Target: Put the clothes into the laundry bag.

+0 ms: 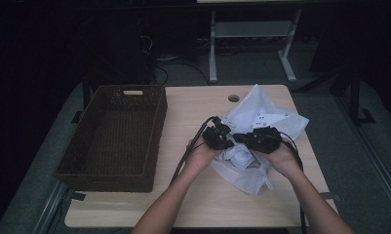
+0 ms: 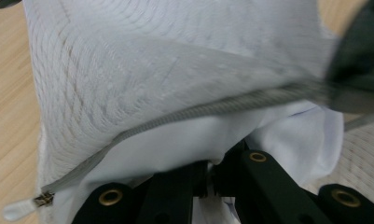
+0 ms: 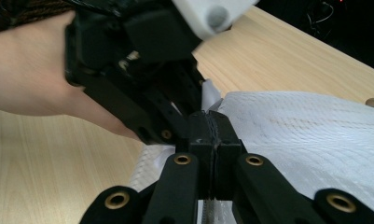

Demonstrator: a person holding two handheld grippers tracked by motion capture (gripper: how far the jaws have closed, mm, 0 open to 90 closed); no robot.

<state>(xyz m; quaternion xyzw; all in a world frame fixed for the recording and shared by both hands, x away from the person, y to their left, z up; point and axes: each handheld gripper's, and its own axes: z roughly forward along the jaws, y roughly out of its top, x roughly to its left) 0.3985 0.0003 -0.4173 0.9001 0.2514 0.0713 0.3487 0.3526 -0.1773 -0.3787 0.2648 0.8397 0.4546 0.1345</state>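
A white mesh laundry bag (image 1: 254,131) lies crumpled on the right half of the light wooden table (image 1: 193,112), its far corner reaching toward the round cable hole (image 1: 233,98) near the table's back edge and its near end bunched up between the person's two hands. The left gripper (image 1: 217,138) and the right gripper (image 1: 259,140) meet over that bunched part, almost nose to nose, with the person's forearms coming in from the near edge. In the left gripper view the jaws are pressed together on a fold of the bag's smooth white fabric just below the grey zipper (image 2: 184,114), which runs slantwise across the frame and ends at a white pull tab (image 2: 17,210) at the lower left (the mesh panel above it shows a fine ribbed weave). In the right gripper view the right gripper (image 3: 211,133) has its pads clamped flat against each other on the edge of the mesh, with the left gripper (image 3: 142,79) and the hand that holds it close in front, nearly touching. A dark brown wicker basket (image 1: 112,136) stands on the left side of the table, well apart from the bag, its long side running away from the person. Black cables trail from both grippers back toward the near edge.
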